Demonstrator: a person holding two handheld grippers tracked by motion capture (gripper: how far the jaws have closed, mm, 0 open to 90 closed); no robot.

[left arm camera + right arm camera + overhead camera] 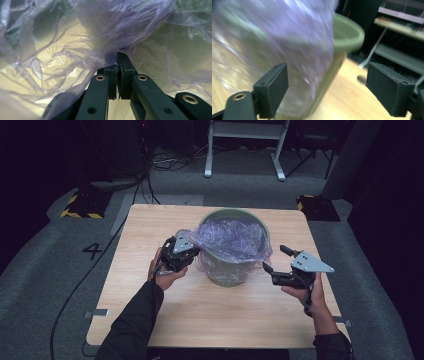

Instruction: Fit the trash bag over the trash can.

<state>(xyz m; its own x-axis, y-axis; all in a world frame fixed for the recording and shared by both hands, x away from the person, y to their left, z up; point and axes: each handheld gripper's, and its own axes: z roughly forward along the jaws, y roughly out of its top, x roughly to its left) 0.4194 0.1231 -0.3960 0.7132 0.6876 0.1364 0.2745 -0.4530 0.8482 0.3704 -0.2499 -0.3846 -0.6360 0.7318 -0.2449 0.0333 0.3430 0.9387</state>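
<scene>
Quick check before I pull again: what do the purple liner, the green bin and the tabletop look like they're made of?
Liner: thin translucent plastic film, glossy; it creases finely and the bin shows through it. It is pinched in the left hand-held gripper.
Bin: probably moulded plastic, matte olive green, with a smooth rolled rim.
Tabletop: light wood-grain surface, likely laminate over board; the grain is even and faintly shiny.

A square wooden table (pixel 150 320) with a pale grain top stands on grey carpeted floor (pixel 40 270). Directly on it, toward the far middle, stands a green bin (pixel 227 277), upright, lined with a thin purple plastic bag (pixel 230 240) that spills over its rim and hangs down its outer wall toward the tabletop.
</scene>
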